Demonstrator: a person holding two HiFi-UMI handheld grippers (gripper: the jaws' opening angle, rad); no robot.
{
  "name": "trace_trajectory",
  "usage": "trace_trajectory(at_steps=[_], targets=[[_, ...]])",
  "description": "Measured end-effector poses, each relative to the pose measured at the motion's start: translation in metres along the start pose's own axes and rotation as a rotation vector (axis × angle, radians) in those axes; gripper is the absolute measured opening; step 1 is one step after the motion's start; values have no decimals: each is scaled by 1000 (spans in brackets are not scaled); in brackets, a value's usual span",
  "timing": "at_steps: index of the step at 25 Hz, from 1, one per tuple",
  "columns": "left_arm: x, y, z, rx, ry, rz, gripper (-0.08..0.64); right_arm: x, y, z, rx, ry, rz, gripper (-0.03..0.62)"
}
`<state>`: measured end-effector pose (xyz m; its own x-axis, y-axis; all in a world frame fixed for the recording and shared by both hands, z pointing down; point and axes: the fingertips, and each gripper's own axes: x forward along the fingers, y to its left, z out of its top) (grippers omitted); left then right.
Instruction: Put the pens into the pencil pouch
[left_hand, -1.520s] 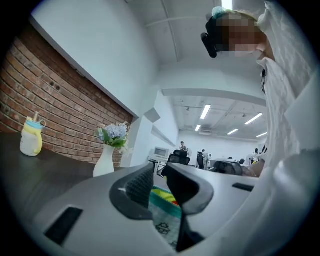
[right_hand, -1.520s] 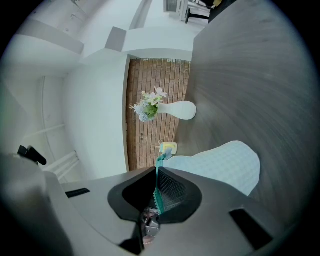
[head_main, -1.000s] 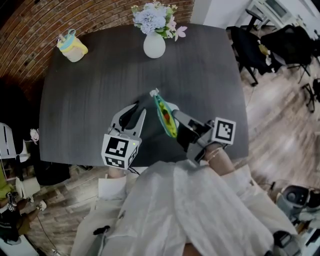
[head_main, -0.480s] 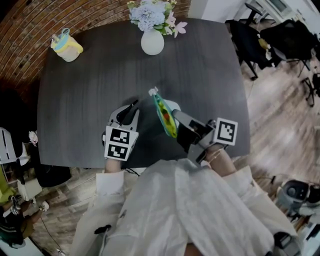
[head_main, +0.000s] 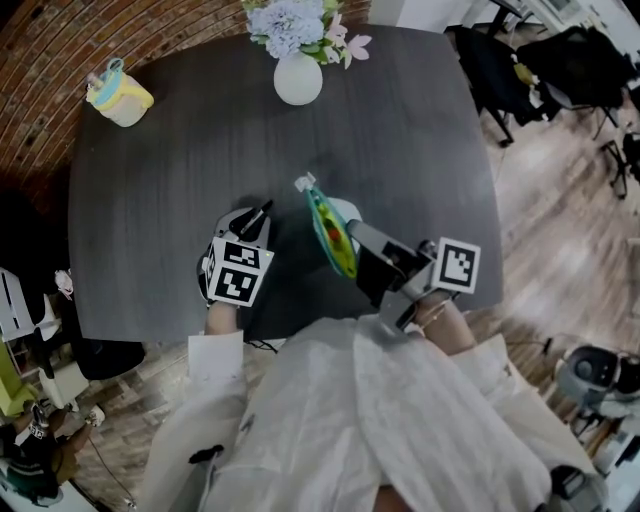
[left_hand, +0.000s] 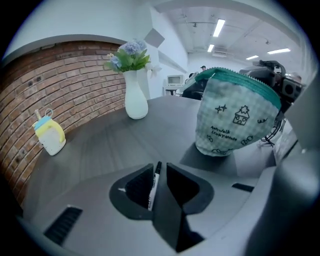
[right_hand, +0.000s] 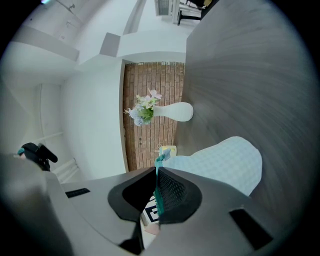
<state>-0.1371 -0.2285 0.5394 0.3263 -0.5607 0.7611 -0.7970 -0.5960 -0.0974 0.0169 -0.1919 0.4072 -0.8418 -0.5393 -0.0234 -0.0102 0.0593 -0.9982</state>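
Observation:
The pencil pouch (head_main: 330, 236), pale check fabric with a teal zipper rim, stands on edge on the dark table (head_main: 180, 160), its mouth open. My right gripper (head_main: 352, 238) is shut on the zipper rim (right_hand: 157, 192) and holds the pouch (right_hand: 220, 162) up. My left gripper (head_main: 258, 216) sits just left of the pouch and tilts down toward the table. It is shut on a white pen with a black cap (left_hand: 153, 184), whose tip pokes out past the fingertips. In the left gripper view the pouch (left_hand: 235, 120) is ahead to the right of that gripper (left_hand: 160, 169).
A white vase of flowers (head_main: 298, 78) stands at the table's far edge, and a yellow lidded cup (head_main: 119, 98) at the far left corner. Brick wall lies beyond. Chairs (head_main: 560, 80) stand on the wood floor to the right.
My left gripper has dropped lower and tipped its nose down toward the table, still with the pen in it. The right gripper and the pouch have stayed put.

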Motion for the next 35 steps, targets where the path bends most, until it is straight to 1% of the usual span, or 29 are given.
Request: trace_trajectory(at_steps=[5, 11, 16, 18, 22, 24, 27, 29, 33, 35], targets=[[12, 3, -10, 13, 75, -29, 66, 1, -2, 1, 12, -4, 9, 17], [22, 3, -16, 31, 110, -70, 66, 0, 0, 1, 6, -5, 1, 17], [25, 1, -25, 28, 157, -88, 66, 1, 0, 1, 15, -9, -2, 17], [26, 1, -26, 32, 163, -94, 64, 1, 0, 1, 16, -10, 2, 17], [24, -2, -26, 34, 165, -103, 42, -1, 0, -1, 12, -15, 2, 17], [24, -4, -26, 47, 164, -103, 41, -1, 1, -1, 11, -17, 0, 17], [22, -7, -21, 46, 151, -106, 41, -2, -2, -1, 16, -20, -12, 17], [19, -9, -15, 42, 128, -103, 41, -2, -3, -1, 14, -21, -15, 17], [10, -15, 1, 25, 56, -103, 41, -4, -3, -1, 11, -27, -22, 17], [5, -20, 5, 14, 39, -105, 41, -5, -4, -1, 11, -31, -25, 17]])
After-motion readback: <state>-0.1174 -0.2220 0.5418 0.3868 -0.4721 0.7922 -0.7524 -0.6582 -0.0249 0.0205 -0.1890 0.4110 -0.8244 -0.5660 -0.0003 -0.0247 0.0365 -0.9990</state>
